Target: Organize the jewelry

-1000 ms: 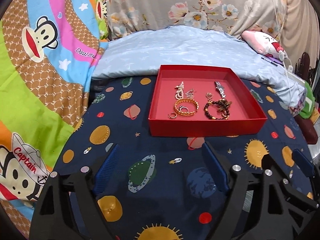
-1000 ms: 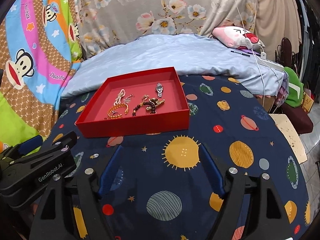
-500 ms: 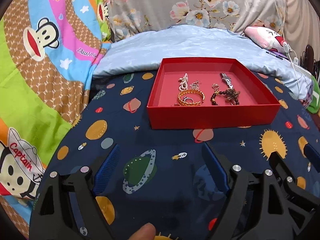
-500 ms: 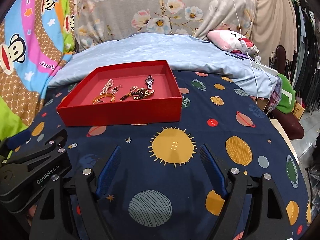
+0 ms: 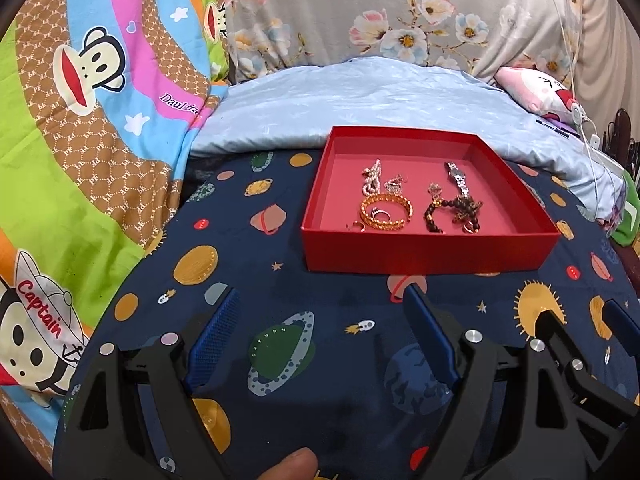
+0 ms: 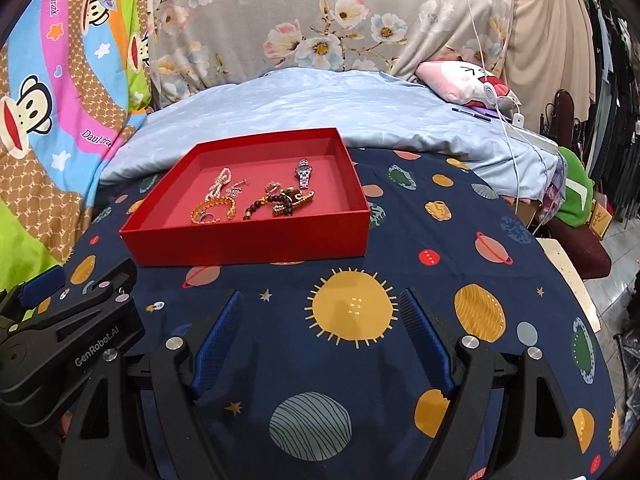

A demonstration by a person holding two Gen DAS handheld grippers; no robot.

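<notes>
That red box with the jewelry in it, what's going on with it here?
A person holds two grippers, both open and empty, above a space-print cloth. The left gripper and right gripper hover short of the red box. Inside lie a gold bangle, dark beads and a watch, all untouched.

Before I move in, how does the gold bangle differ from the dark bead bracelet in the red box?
The gold bangle is bright gold; the dark bead bracelet is dark brown. The bangle keeps a neat oval loop, while the bead bracelet lies bunched and irregular. The bangle lies on the left, the bead bracelet to its right, nearer the watch. A small ring lies inside the bangle. Both rest on the floor of the red box, untouched.
</notes>
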